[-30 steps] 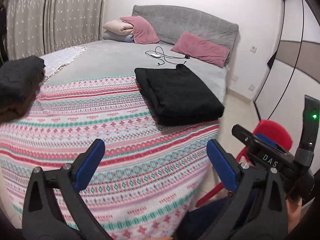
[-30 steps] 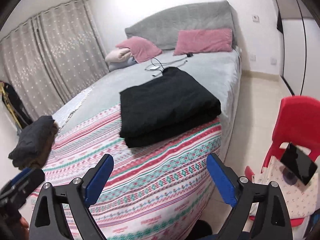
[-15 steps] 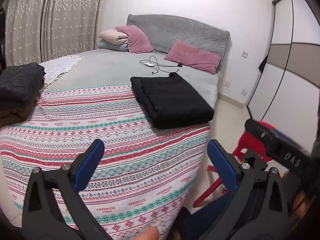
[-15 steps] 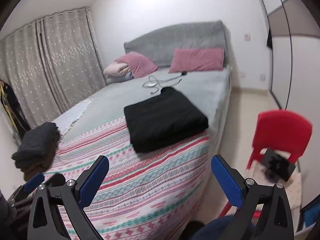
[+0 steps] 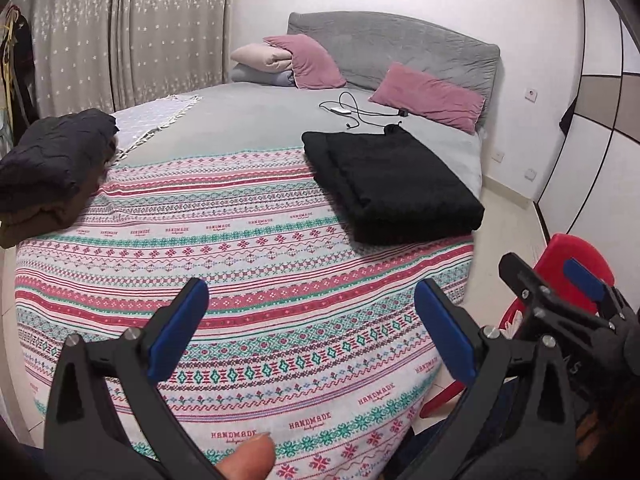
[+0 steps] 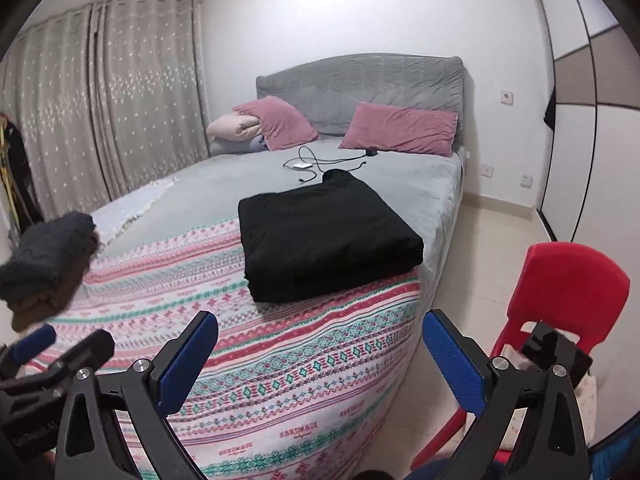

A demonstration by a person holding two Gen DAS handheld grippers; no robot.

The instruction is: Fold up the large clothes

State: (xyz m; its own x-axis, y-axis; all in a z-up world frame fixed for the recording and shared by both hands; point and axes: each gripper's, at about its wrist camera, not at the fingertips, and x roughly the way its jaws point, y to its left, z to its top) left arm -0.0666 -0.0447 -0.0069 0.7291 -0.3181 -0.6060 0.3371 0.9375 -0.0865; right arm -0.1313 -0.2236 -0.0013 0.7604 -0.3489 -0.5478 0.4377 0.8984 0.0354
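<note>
A black garment (image 5: 390, 182) lies folded into a thick rectangle on the right side of the bed; it also shows in the right wrist view (image 6: 326, 240). A stack of folded dark grey and brown clothes (image 5: 52, 164) sits at the bed's left edge, and shows in the right wrist view too (image 6: 48, 260). My left gripper (image 5: 312, 320) is open and empty, held above the patterned blanket (image 5: 224, 256) at the foot of the bed. My right gripper (image 6: 320, 356) is open and empty, well short of the black garment.
A red plastic chair (image 6: 560, 300) with a phone (image 6: 556, 352) on it stands right of the bed. A charger cable (image 5: 360, 112), pink pillows (image 5: 430, 96) and a grey headboard (image 6: 360, 88) are at the far end. Curtains (image 6: 108, 100) hang on the left, a wardrobe (image 6: 600, 120) on the right.
Both grippers have drawn back and risen from the bed, staying open and empty. The folded black garment has not moved.
</note>
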